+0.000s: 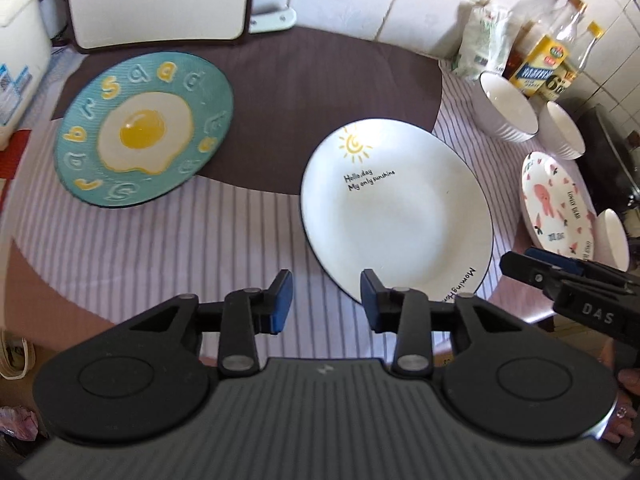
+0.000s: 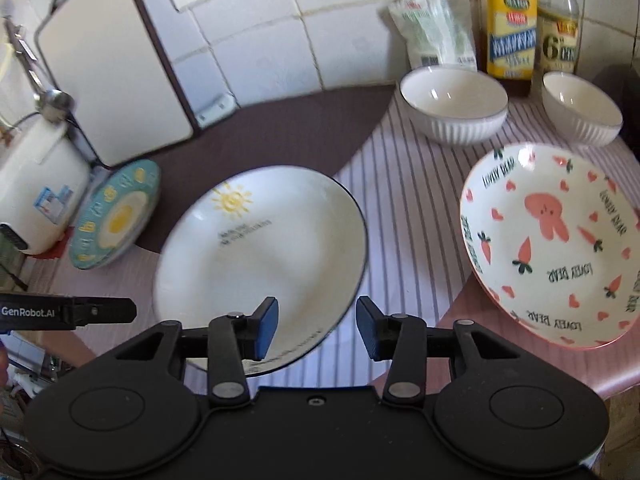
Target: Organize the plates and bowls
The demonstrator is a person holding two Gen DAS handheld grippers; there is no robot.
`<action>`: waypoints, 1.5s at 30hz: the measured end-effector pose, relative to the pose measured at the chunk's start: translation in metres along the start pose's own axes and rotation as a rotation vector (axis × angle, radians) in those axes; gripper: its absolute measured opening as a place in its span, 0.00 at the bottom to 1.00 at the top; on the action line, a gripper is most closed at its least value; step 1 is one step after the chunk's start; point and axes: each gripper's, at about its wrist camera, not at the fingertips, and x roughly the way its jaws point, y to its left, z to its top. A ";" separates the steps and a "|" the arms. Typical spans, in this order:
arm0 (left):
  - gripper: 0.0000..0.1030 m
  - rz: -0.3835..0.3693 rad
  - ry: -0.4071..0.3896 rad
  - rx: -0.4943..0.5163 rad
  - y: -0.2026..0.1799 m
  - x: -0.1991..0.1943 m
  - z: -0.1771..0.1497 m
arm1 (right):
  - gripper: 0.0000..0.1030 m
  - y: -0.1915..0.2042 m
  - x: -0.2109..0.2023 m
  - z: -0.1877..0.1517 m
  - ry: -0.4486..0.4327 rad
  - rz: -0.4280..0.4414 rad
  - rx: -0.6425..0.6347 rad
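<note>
The left gripper (image 1: 326,300) holds its jaws spread with nothing between them, above the near rim of the white sun plate (image 1: 396,216), which lies flat on the striped cloth of the surface (image 1: 180,240). The right gripper (image 2: 316,326) also has its jaws spread and empty, hanging over the same plate's near edge. Left of that plate, well apart, the teal egg plate (image 1: 144,130) lies on the brown part of the cloth. To the right, the rabbit-and-carrot plate (image 2: 552,248) sits near the surface's edge. Behind it stand two ribbed white bowls (image 2: 454,106), apart from each other, and a third bowl (image 1: 614,240) shows beside the rabbit plate in the left wrist view. Bottles (image 2: 512,28) and a packet (image 2: 436,32) line the tiled wall.
</note>
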 end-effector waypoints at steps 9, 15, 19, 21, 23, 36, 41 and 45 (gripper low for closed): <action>0.49 0.023 -0.018 -0.057 0.050 -0.047 0.003 | 0.59 0.045 -0.032 0.013 -0.067 0.090 -0.093; 0.55 0.047 -0.092 -0.096 0.083 -0.067 0.014 | 0.59 0.070 -0.024 0.026 -0.051 0.168 -0.121; 0.61 0.066 -0.152 -0.114 0.103 -0.076 0.024 | 0.59 0.091 -0.014 0.035 -0.047 0.209 -0.172; 0.63 0.073 -0.174 -0.129 0.112 -0.078 0.029 | 0.59 0.103 -0.008 0.039 -0.048 0.232 -0.197; 0.64 0.092 -0.197 -0.139 0.120 -0.077 0.034 | 0.59 0.115 -0.001 0.044 -0.051 0.252 -0.225; 0.76 0.148 -0.269 -0.153 0.166 -0.045 0.057 | 0.59 0.161 0.069 0.070 -0.060 0.302 -0.315; 0.76 0.157 -0.281 -0.194 0.196 -0.019 0.063 | 0.58 0.166 0.105 0.072 -0.014 0.299 -0.338; 0.76 0.171 -0.270 -0.208 0.214 0.009 0.067 | 0.58 0.163 0.130 0.077 0.011 0.287 -0.309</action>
